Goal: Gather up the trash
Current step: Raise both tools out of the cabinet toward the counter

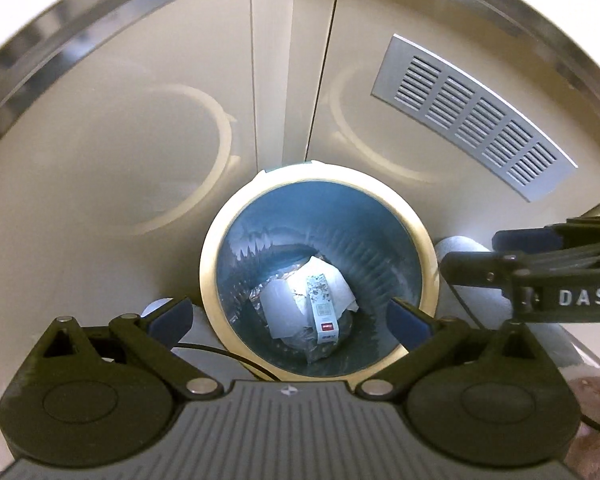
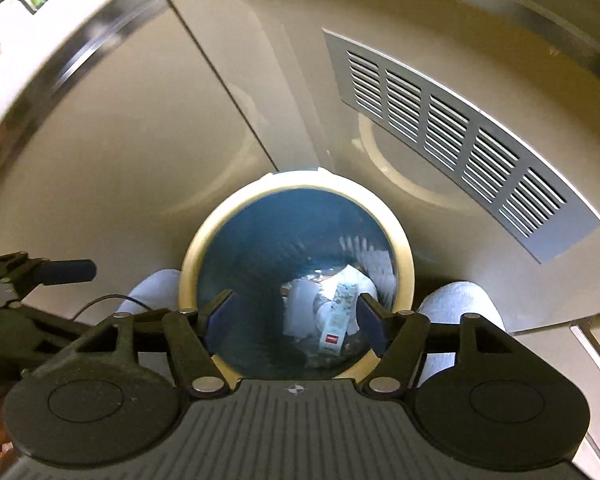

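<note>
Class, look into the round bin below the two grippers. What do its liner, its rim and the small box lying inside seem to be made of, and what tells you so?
Liner: thin blue plastic film, glossy; it is pleated and catches the light.
Rim: cream, smooth, matt, probably moulded plastic.
Small box: printed card, likely; flat faces, sharp edges, a red label.

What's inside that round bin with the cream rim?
The bin has a blue liner. At the bottom lie a narrow white carton with a red label, white paper and crinkled foil. Anything beneath that pile is covered.
</note>
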A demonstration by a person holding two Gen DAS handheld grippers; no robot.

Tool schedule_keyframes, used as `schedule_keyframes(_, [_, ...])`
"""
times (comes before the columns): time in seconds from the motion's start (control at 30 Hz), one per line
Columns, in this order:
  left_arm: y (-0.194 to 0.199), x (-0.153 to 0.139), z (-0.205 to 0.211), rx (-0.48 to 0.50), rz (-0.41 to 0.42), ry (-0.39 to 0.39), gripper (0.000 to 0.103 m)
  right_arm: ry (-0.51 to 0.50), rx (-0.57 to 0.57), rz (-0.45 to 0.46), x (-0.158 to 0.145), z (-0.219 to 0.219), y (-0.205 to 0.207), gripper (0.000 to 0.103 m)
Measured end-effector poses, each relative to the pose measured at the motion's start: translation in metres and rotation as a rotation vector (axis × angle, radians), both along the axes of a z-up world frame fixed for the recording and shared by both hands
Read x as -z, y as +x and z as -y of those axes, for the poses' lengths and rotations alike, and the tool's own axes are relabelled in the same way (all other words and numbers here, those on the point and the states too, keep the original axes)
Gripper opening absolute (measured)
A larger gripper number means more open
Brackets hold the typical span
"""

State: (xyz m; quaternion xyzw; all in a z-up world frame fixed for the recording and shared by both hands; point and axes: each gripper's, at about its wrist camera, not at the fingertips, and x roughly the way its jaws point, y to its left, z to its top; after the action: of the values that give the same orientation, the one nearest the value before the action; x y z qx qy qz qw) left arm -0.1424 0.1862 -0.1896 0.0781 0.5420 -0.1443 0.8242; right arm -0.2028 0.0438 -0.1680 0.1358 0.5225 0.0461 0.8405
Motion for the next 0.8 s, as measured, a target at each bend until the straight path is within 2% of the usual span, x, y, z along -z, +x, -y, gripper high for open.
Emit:
schedule_keyframes(0.13, [-0.009,-0.009,-0.003,-0.004,0.028,-0.006,0.103,-0.014,-0.008,0.043,-0.019,-0.001,-0.019,0.074])
schedule_keyframes(0.4, [-0.029,-0.026,-0.012,-0.035,0.071,-0.018,0.103,-0.025,-0.020,0.067,-0.033,0.002,-0.035,0.077])
schedule_keyframes(0.63, [-0.045,-0.042,-0.016,-0.043,0.153,-0.015,0.103,-0.107,-0.064,0.144,-0.047,-0.017,-0.045,0.081])
schedule_keyframes(0.8, [-0.052,-0.050,-0.019,-0.041,0.178,-0.012,0.103,-0.153,-0.105,0.182,-0.055,-0.026,-0.052,0.082])
